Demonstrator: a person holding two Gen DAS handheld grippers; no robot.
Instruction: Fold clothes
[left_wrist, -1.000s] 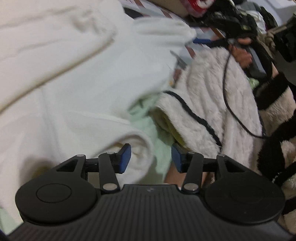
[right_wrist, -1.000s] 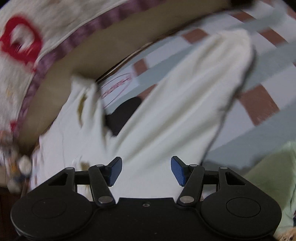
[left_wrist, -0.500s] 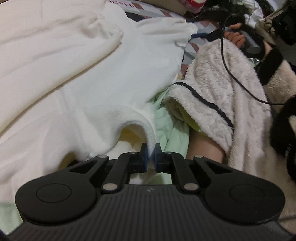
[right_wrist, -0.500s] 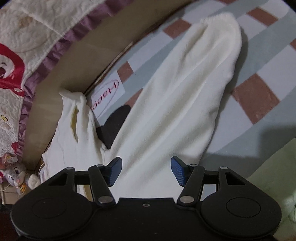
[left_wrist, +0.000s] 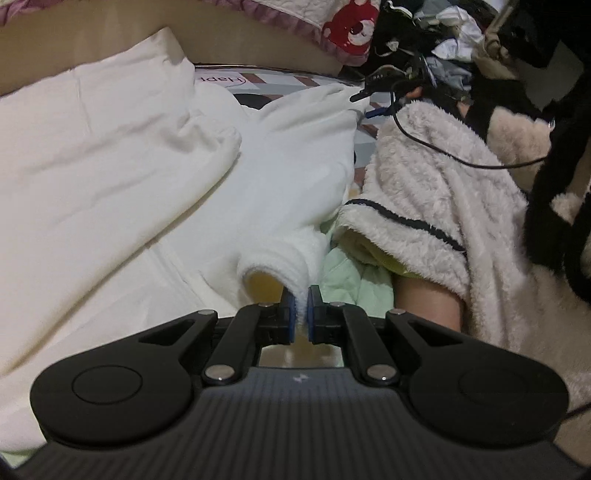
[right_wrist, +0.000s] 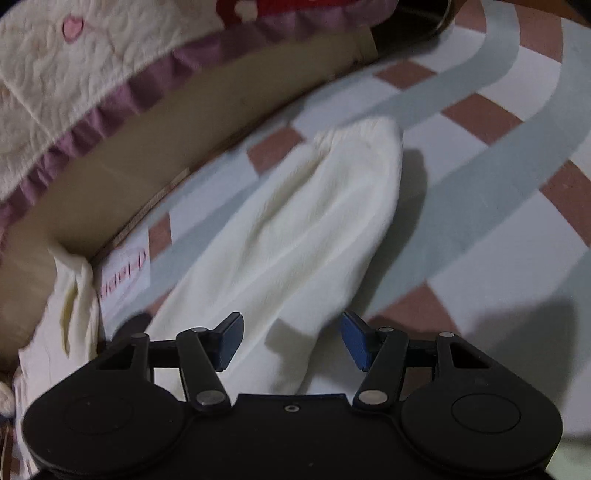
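Cream garment (left_wrist: 110, 155), grey-white-brown checked sheet (right_wrist: 480, 155), pale green cloth (left_wrist: 351, 273), blue pads (right_wrist: 354, 339)

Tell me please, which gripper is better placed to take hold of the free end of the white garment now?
Right. The right gripper is open and hovers over the free leg of the white garment, which lies flat on the checked sheet. The left gripper is shut on the garment's hem, so it is occupied.
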